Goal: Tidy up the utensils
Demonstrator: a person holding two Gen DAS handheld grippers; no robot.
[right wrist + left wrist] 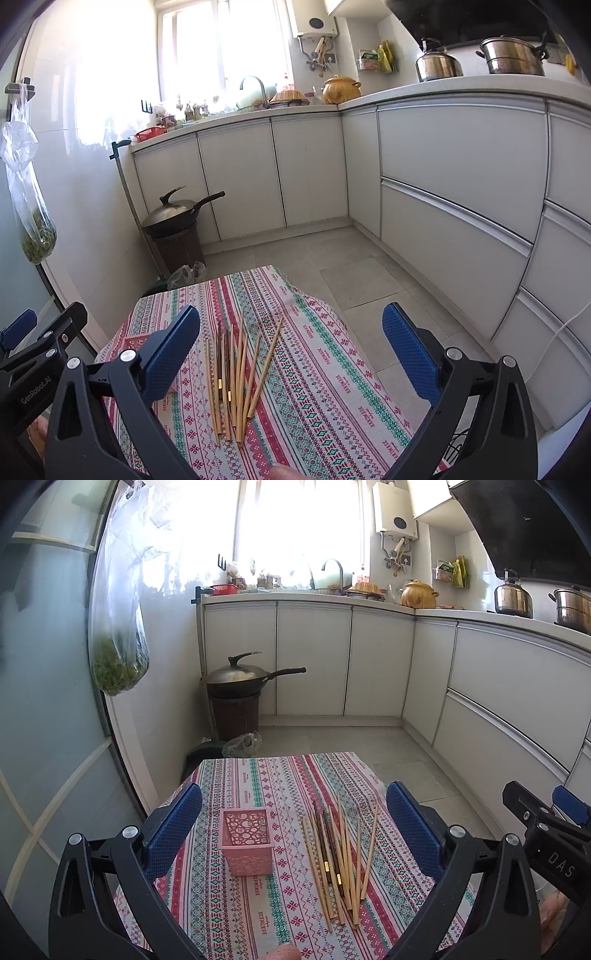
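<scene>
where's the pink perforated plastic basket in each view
Left wrist: pink perforated plastic basket stands lower centre, left of the chopsticks.
Right wrist: only its rim shows, lower left, behind the gripper's left finger.
Shared landmark: the lidded black wok.

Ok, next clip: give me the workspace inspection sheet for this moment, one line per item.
Surface: small table under a striped patterned tablecloth, flat.
Job's things: pink perforated holder, upright and empty; loose pile of chopsticks lying on the cloth to its right, apart from it, mostly pale with a few dark ones.
Clutter: nothing seen on the table.
Grippers: left hand-held gripper open, above the cloth, holding nothing; right hand-held gripper open, also empty.
Cables: white cable along the right cabinets.
Surroundings: kitchen; lidded wok on a brown bin, hanging bag of greens, kettle on the counter.
</scene>
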